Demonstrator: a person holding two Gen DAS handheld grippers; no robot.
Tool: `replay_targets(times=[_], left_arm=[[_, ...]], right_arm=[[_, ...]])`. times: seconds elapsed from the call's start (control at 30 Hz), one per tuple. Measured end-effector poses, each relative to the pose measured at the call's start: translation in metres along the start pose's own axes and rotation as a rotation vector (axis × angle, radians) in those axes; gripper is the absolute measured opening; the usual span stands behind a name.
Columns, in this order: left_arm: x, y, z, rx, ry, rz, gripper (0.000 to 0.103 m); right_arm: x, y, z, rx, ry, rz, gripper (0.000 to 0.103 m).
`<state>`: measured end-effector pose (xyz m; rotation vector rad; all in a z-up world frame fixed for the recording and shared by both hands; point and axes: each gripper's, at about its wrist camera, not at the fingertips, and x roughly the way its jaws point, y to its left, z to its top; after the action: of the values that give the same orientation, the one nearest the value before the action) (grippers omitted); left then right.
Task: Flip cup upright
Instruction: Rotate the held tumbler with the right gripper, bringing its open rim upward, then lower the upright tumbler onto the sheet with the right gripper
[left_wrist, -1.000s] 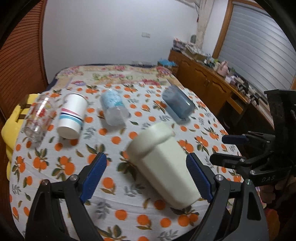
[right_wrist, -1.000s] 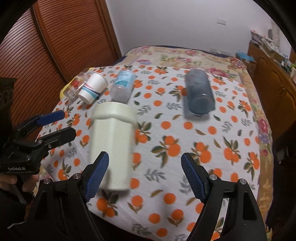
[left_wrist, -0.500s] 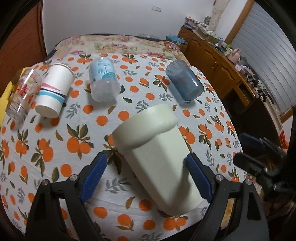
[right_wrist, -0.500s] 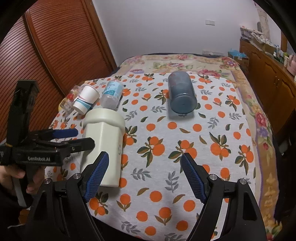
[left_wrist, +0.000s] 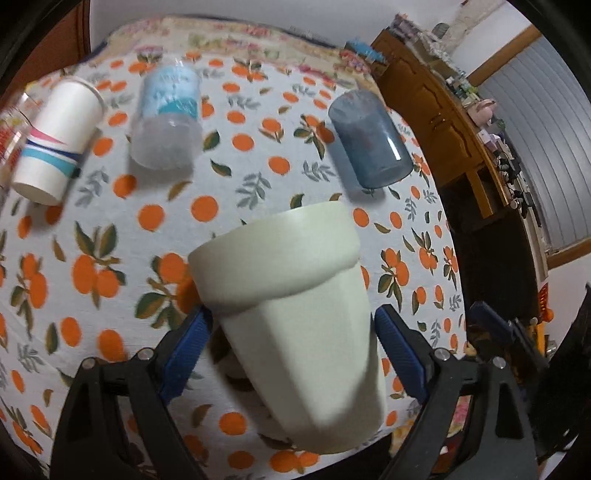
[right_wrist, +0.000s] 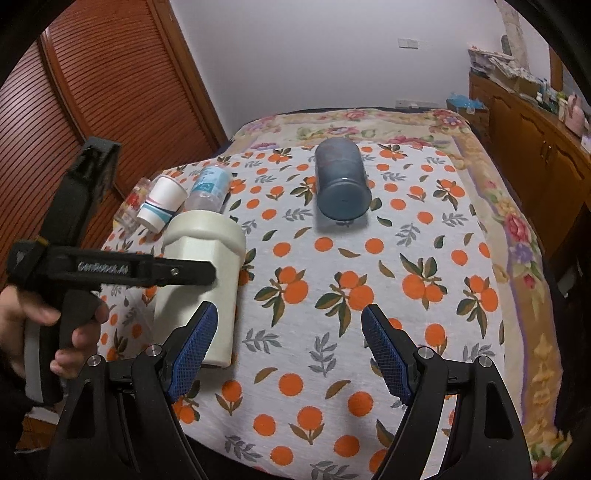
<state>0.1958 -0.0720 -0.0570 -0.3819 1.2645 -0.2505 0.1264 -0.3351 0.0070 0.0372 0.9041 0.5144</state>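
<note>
- Left wrist view, nearest: the left gripper (left_wrist: 291, 350) has its blue pads (left_wrist: 186, 349) spread wide to either side of the cream cup (left_wrist: 295, 317). Whether either pad touches the cup wall cannot be told; no firm clamp shows.
- Cream cup: lies on its side on the orange-print tablecloth (left_wrist: 92, 277) at the near edge, its wide rim band facing away, its narrower base toward the camera. The straddling pose suggests a side grasp on the body, the grip a tip-up would need.
- Right wrist view, nearest: the right gripper (right_wrist: 288, 354) hovers over bare cloth with its fingers wide apart, holding nothing. It sits just right of the cream cup (right_wrist: 201, 280), apparently standing by while the other tool works.
- Same view, left: a hand (right_wrist: 44, 325) grips the handle of the left gripper, whose black arm crosses in front of the cup.
- Middle distance: a blue tumbler (left_wrist: 369, 142) lies on its side, well apart to the right.
- Far left row: a clear plastic cup (left_wrist: 168, 118), a striped paper cup (left_wrist: 55, 140) and a printed glass (right_wrist: 131, 205), all on their sides, close together.
- Far right: a wooden sideboard (right_wrist: 535, 136) along the wall.
</note>
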Motion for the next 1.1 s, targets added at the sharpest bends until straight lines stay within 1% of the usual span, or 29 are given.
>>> replay_targets(times=[0.07, 0.17, 0.27, 0.3, 0.33, 0.5, 0.6, 0.63, 0.77, 0.87, 1.1], left_arm=[[0.009, -0.003, 0.003, -0.019, 0.03, -0.01, 0.091], [0.018, -0.007, 0.006, -0.025, 0.06, -0.013, 0.091], [0.026, -0.008, 0.01, -0.03, 0.088, -0.032, 0.091], [0.027, -0.008, 0.011, -0.023, 0.09, -0.037, 0.09], [0.027, -0.009, 0.011, -0.013, 0.088, -0.049, 0.086], [0.024, -0.012, 0.011, 0.037, 0.064, -0.045, 0.084], [0.015, -0.016, 0.009, 0.106, 0.009, 0.004, 0.082], [0.008, -0.018, 0.007, 0.136, -0.024, 0.012, 0.082], [-0.011, -0.015, 0.005, 0.197, -0.12, 0.016, 0.081], [-0.023, -0.013, 0.005, 0.246, -0.213, 0.055, 0.08], [-0.039, -0.018, -0.004, 0.358, -0.351, 0.149, 0.079]], right_arm=[[0.0, -0.003, -0.002, 0.008, 0.001, 0.003, 0.082], [0.001, -0.007, -0.004, 0.016, 0.003, 0.003, 0.082], [-0.001, -0.01, -0.005, 0.024, 0.001, 0.002, 0.082], [-0.002, -0.011, -0.006, 0.026, -0.001, 0.002, 0.082], [-0.002, -0.013, -0.006, 0.028, -0.003, 0.001, 0.082], [0.0, -0.019, -0.01, 0.041, 0.003, -0.003, 0.082], [0.004, -0.023, -0.013, 0.055, 0.008, -0.002, 0.082], [0.005, -0.024, -0.014, 0.059, 0.012, 0.001, 0.082], [0.01, -0.025, -0.016, 0.063, 0.015, 0.002, 0.082], [0.013, -0.024, -0.015, 0.069, 0.013, 0.007, 0.082], [0.021, -0.016, -0.017, 0.06, 0.02, 0.007, 0.082]])
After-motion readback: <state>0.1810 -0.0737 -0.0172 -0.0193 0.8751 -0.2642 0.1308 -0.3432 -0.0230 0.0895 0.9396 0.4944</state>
